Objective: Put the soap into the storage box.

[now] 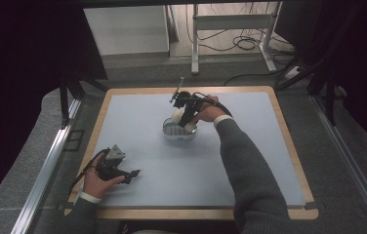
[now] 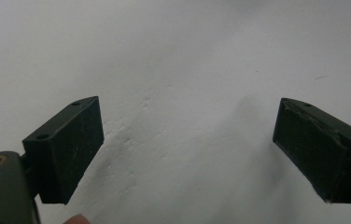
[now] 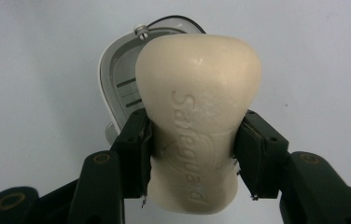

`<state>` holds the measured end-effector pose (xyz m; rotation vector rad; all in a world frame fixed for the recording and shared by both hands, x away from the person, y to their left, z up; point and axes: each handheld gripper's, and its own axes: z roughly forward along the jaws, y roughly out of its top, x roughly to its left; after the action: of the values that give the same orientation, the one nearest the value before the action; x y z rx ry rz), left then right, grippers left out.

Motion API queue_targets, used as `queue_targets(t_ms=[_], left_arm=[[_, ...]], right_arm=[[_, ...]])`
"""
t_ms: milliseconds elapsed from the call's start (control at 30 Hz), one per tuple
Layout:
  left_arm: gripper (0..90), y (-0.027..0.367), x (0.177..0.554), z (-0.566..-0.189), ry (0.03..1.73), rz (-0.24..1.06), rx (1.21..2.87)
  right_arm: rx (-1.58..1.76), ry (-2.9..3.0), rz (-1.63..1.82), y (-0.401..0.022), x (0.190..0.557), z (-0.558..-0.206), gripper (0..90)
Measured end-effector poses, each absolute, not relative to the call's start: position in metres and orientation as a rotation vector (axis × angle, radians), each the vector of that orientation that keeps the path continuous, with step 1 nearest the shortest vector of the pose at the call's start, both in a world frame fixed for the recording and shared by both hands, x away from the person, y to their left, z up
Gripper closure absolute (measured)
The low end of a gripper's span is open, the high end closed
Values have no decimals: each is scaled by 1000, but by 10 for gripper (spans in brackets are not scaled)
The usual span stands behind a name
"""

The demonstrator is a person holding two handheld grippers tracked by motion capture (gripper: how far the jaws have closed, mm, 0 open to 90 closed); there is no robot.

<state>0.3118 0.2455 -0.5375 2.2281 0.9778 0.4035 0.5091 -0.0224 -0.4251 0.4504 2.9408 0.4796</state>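
This looks like a lab recording station. A wood-edged tabletop (image 1: 289, 146) under a pale blue mat (image 1: 250, 161) fills the frame's centre, flanked by aluminium rails (image 1: 45, 170) and black curtains (image 1: 20, 53). Loose cables (image 1: 242, 44) lie around a metal frame leg (image 1: 194, 39) at top centre.

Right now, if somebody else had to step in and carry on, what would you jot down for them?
Right gripper: shut on the soap bar, jaws pinching its narrow waist, held just above the soap dish.
Left gripper: open, holding nothing, resting low near the table's front left.
Done: the soap is picked up and brought over the dish, mid-table.
Left: likely lower the soap into the dish, release it, and pull the gripper away.
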Motion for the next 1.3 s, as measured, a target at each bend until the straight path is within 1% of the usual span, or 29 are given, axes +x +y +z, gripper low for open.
queue_targets(t_ms=[467,500,567,700,933,1200,1300], left_arm=[[91,244,312,-538,975,404,2231],[91,244,312,-538,975,404,2231],[91,244,312,-538,975,403,2230],[91,244,312,-538,975,403,2231],[91,244,312,-538,976,400,2231],[91,242,312,-539,985,393,2233],[90,242,313,-539,984,399,2236]], right_arm=[[309,2955,381,-11,505,-438,490],[303,2954,365,-9,504,-441,483],[318,2946,357,-6,503,-444,394],[344,2944,402,-6,503,-441,378],[388,2952,513,-17,496,-432,368],[453,2897,694,-44,487,-423,366],[483,2887,709,-54,485,-423,366]])
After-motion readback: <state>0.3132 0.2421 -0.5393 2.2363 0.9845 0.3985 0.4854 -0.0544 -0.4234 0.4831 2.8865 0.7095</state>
